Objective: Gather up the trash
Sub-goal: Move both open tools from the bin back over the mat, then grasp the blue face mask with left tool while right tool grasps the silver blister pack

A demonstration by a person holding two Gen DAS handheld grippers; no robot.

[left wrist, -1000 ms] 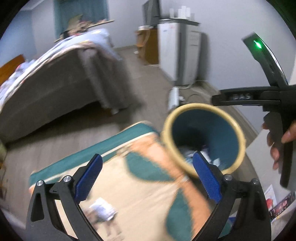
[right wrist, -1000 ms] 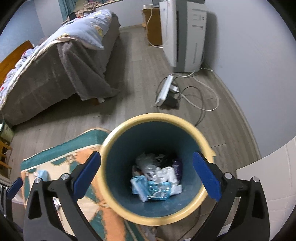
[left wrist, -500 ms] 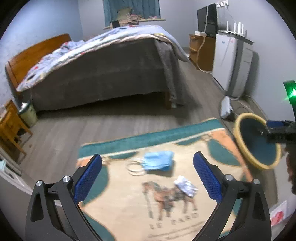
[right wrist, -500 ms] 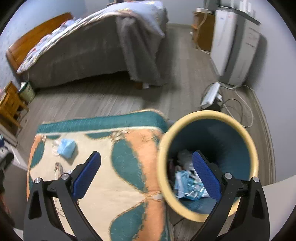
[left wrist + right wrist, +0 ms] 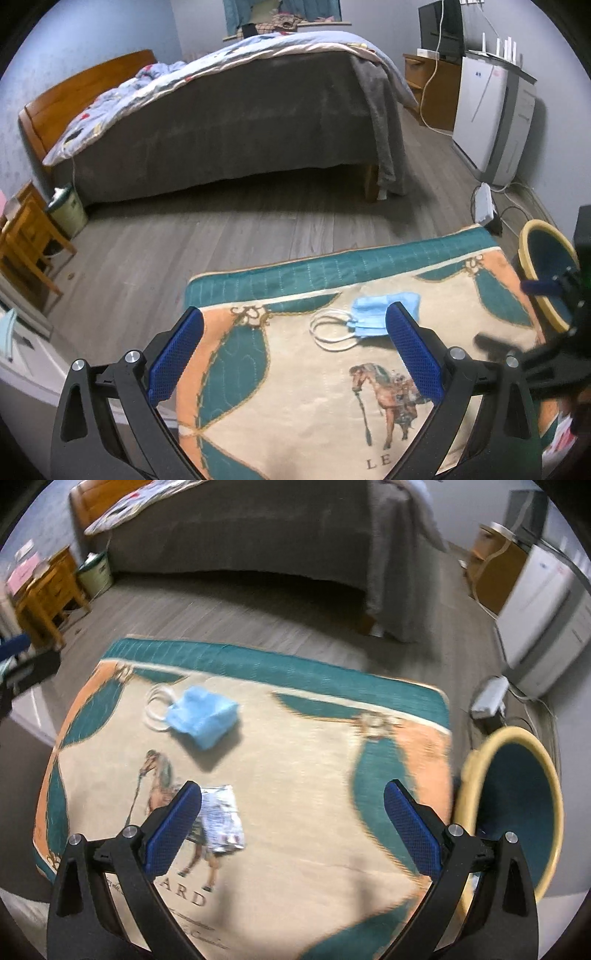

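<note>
Two hand-held tools hover over a patterned rug in a bedroom, the left tool and the right tool both spread wide and holding nothing. A crumpled blue face mask lies on the rug toward its far edge, with a silver foil wrapper nearer on the rug's horse print. A yellow-rimmed bin stands just off the rug's right side.

Rug on floor: mask, wrapper.
</note>
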